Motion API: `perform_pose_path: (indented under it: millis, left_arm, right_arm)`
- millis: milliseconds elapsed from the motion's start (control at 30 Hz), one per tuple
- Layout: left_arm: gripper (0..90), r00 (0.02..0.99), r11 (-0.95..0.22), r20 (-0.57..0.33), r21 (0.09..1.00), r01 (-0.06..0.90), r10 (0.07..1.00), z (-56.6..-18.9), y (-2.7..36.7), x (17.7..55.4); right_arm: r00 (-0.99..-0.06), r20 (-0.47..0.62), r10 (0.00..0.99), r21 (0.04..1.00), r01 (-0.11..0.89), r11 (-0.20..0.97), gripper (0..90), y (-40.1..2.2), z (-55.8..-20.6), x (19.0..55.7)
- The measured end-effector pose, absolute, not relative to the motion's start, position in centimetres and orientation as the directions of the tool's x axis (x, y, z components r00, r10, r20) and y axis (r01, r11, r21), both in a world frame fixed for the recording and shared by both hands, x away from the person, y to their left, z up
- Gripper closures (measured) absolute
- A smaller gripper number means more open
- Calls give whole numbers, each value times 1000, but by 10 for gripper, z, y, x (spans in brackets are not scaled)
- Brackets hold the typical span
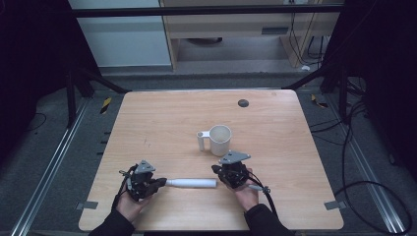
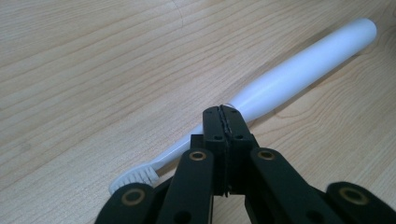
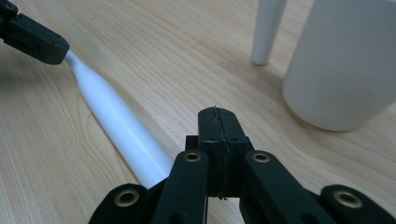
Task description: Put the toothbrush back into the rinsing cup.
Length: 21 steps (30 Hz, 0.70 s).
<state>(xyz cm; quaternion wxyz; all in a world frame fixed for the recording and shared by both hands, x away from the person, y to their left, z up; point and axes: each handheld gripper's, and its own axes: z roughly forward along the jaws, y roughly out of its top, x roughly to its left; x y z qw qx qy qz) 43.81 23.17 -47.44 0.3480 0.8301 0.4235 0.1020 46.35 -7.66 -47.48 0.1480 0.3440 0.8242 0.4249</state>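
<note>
Where the high view looks down on the pale wood surface (image 1: pixel 162 123), a white toothbrush (image 1: pixel 192 183) is seen lying level between the left tool (image 1: pixel 158 183) and the right tool (image 1: pixel 216 170), its long axis running from one to the other; a white mug (image 1: pixel 220 140) stands just beyond.

From the left tool view, the jaws are seen shut on nothing, with the slim neck and bristles (image 2: pixel 135 176) passing beneath them and the smooth, rounded handle (image 2: pixel 308 65) stretching away.

From the right tool view, the jaws are likewise closed and empty, beside the handle's thick end (image 3: pixel 140 149). Both tools are judged equally near.
</note>
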Motion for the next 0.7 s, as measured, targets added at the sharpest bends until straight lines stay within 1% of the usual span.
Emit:
perform_pose_path:
  millis: [167, 700]
  left_arm:
    - [886, 620, -406, -126, 653, 639, 774, -477, 231, 439]
    - [886, 611, -415, -112, 638, 649, 784, -482, 230, 445]
  right_arm:
    - [-731, 46, 681, 786, 447, 427, 900, -69, -481, 464]
    - [-749, 52, 660, 742, 472, 477, 900, -65, -488, 461]
